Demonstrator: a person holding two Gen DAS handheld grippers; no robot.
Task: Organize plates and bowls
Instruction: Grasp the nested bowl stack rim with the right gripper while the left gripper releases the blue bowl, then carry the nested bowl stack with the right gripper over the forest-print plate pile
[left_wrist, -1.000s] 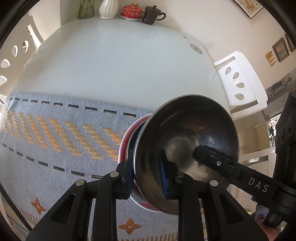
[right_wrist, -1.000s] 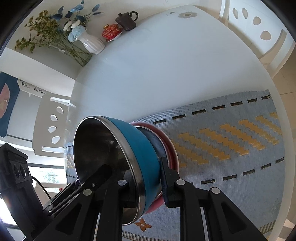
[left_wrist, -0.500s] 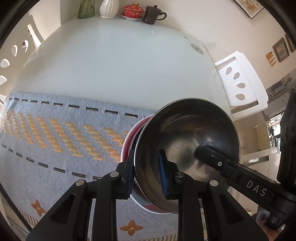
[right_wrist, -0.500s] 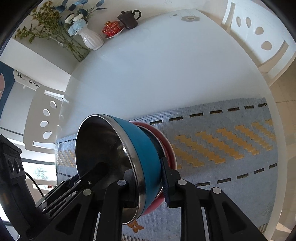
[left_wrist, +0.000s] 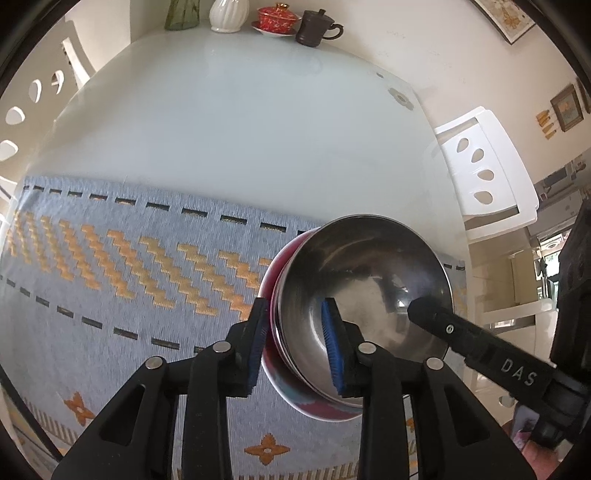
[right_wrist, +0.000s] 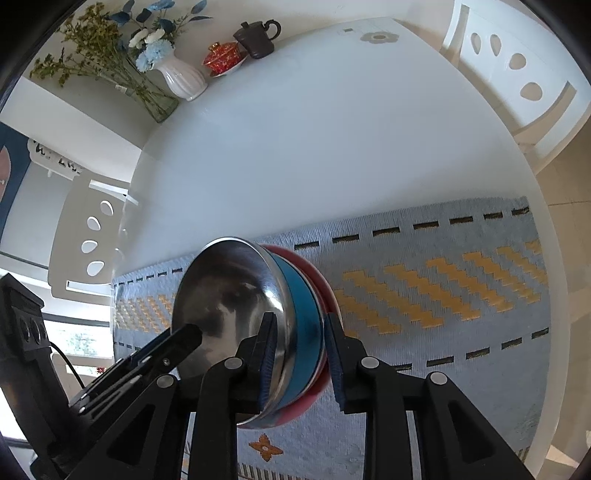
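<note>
A steel bowl (left_wrist: 365, 280) with a blue outside (right_wrist: 299, 314) is nested in a red bowl or plate (left_wrist: 271, 273), whose rim also shows in the right wrist view (right_wrist: 325, 291). The stack is tilted and held above a blue woven placemat (left_wrist: 110, 266). My left gripper (left_wrist: 295, 343) is shut on the stack's rim, one finger inside the steel bowl and one outside. My right gripper (right_wrist: 301, 354) is shut on the opposite rim the same way. Each gripper's finger shows inside the bowl in the other's view.
The placemat (right_wrist: 443, 295) lies on a white table (left_wrist: 240, 122). At the far edge stand a white vase (right_wrist: 183, 79), a red lidded cup (right_wrist: 221, 59) and a dark mug (right_wrist: 256, 38). White chairs (left_wrist: 487, 173) stand at the sides.
Both grippers have drawn back from the table with the stack, so the bowls look smaller. The grip on the stack is unchanged.
</note>
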